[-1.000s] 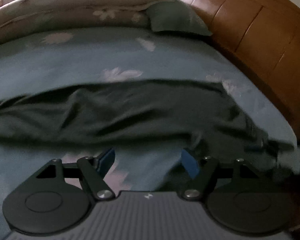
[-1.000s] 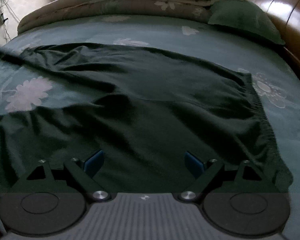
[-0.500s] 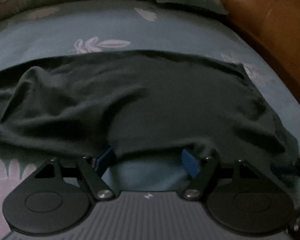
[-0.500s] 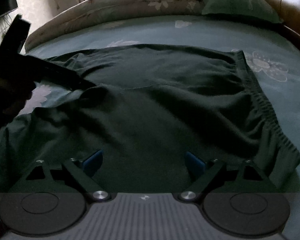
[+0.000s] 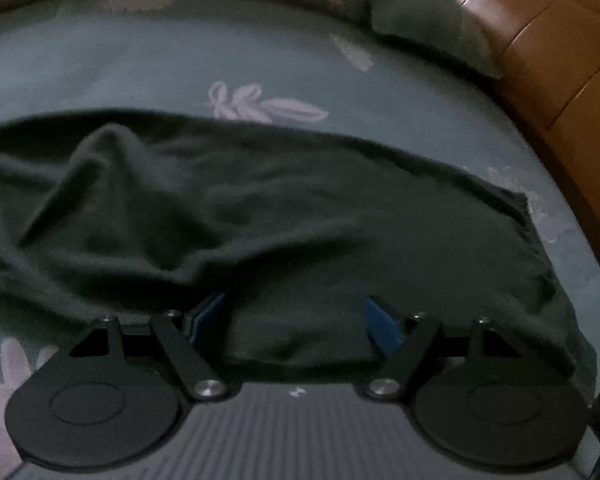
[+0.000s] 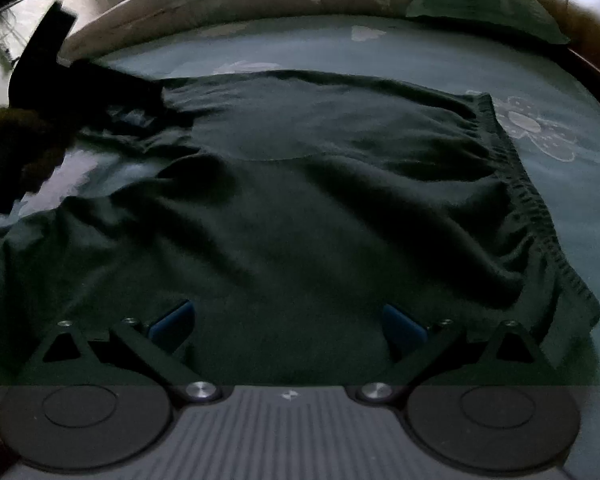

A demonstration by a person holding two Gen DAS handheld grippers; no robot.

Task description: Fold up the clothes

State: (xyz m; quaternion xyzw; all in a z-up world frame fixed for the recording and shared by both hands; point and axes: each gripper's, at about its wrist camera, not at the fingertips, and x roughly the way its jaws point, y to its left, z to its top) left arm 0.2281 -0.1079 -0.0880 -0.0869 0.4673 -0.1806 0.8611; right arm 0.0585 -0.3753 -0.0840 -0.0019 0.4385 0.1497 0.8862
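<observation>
Your right gripper [image 6: 288,322] has just been opening, jaws wide above the dark green garment [image 6: 320,200]; left gripper [image 5: 292,320] jaws wide astride its near edge, ready to pinch.

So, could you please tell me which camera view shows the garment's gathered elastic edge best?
The right wrist view: the gathered edge of the dark garment runs in full down the right side. The left wrist view shows that edge only as a blurred border, its gathers unreadable.

Dim room; floral bedsheet [image 5: 260,52], wooden headboard [image 5: 560,60].
</observation>
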